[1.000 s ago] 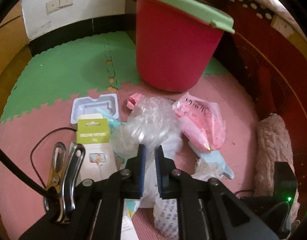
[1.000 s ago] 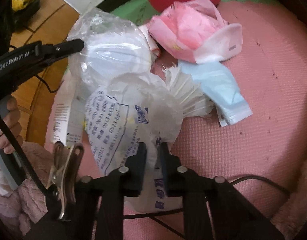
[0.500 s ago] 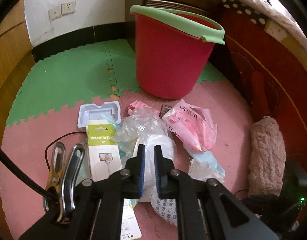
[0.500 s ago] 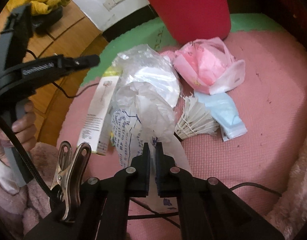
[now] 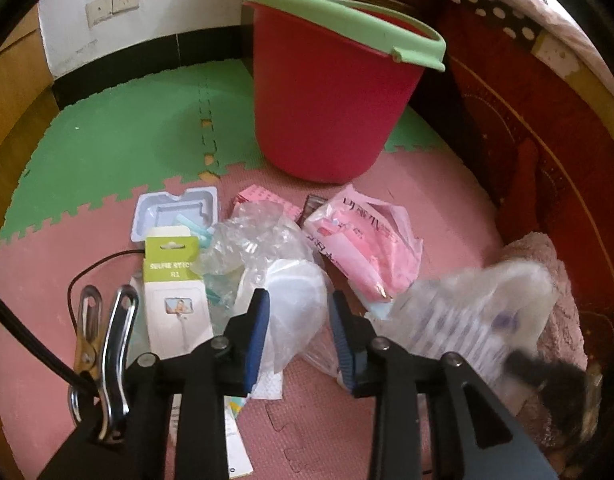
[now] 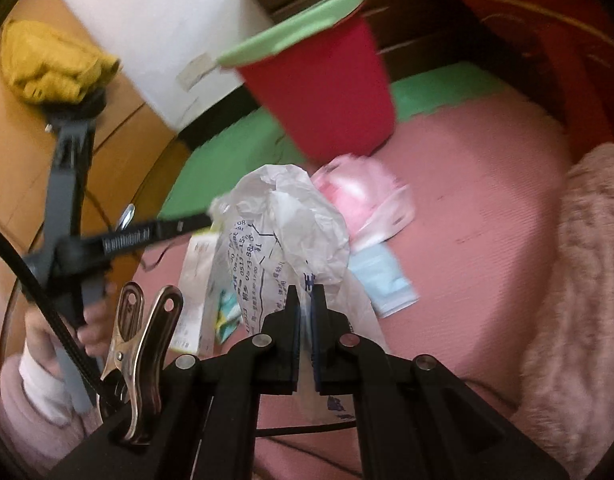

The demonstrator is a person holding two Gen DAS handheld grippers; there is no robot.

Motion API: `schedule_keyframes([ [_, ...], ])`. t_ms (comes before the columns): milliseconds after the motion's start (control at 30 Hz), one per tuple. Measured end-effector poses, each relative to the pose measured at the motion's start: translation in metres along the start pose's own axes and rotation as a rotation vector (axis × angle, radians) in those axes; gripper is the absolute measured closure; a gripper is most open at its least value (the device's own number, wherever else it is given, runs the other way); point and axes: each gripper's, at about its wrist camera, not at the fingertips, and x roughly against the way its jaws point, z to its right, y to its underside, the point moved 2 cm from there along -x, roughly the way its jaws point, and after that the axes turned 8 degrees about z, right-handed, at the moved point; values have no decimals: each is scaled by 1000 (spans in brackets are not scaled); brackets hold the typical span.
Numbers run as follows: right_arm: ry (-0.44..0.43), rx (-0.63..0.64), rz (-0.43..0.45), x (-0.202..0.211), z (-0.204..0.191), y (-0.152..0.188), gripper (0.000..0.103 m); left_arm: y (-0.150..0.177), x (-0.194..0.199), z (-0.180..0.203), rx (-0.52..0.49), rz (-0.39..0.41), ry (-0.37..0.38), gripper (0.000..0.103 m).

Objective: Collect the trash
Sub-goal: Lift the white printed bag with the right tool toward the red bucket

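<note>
We lift a printed bag from the trash pile.

Our right gripper [image 6: 305, 300], clamped on the white printed bag [image 6: 283, 216], has raised it off the pink mat [image 6: 475, 184] toward the red bucket [image 5: 331, 92], whose contents we cannot see. Our left gripper [image 5: 297, 320], jaws opening, has just let go of the clear plastic bag [image 5: 267, 248], which lies between them.

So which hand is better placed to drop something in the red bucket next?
Probably the right: its gripper is shut on the printed bag, facing the bucket. The left gripper is opening, holding nothing.
</note>
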Motion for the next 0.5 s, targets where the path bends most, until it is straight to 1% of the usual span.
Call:
schedule_keyframes([
  [67,32,-27,33,5,6,-9,98,2,-4,3,-11,-9,7,70],
  [133,44,-53,55,10,13,-17,98,6,-7,7,-25,-19,11,68],
  [233,65,-75,63,11,20,-25,98,16,-14,18,-51,-45,30,66],
  [333,79,-81,68,13,23,-30,98,28,-23,34,-105,-81,41,66],
  [500,70,-92,76,14,27,-34,98,46,-39,60,-204,-134,62,66],
])
